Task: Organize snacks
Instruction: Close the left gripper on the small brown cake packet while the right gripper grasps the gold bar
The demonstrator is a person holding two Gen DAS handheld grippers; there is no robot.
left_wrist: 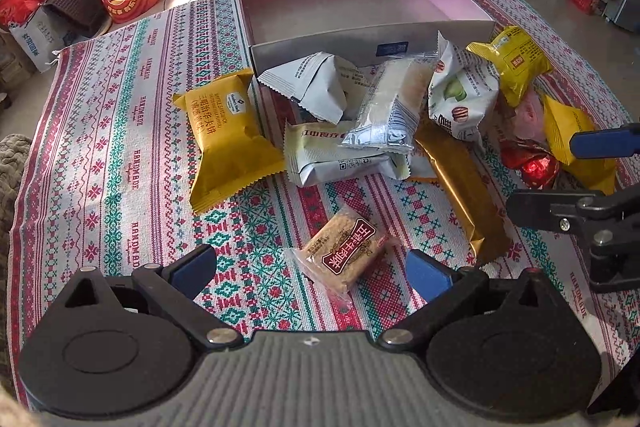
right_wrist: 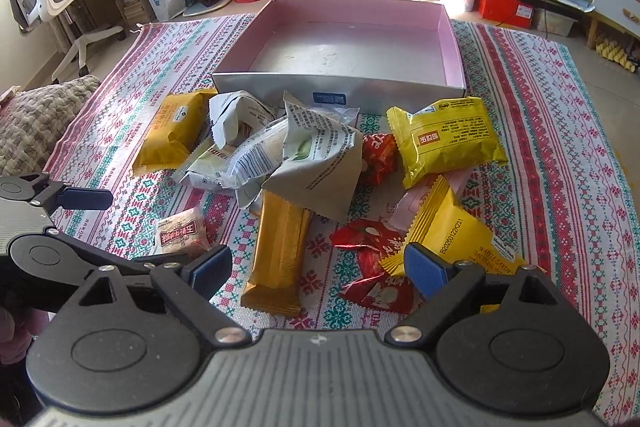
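Patterned cloth spread over the table, likely as a work surface. Pink-lined box open and empty at the far side, presumably the destination for the snacks. Snack pile heaped just in front of the box's near wall, nothing sorted yet.

Left gripper angled down, fingers wide open, straddling the small brown meat-snack packet, which lies flat on the cloth apart from the pile; pads not touching it. Probably lined up for a first pick, an easy isolated target.

Right gripper also angled down, fingers open, nothing gripped. Gold bar packet and red candy wrappers lying between the fingers; right finger resting over a yellow waffle packet. Which one is targeted: cannot tell. Crowded spot, risk of pinching two wrappers at once.
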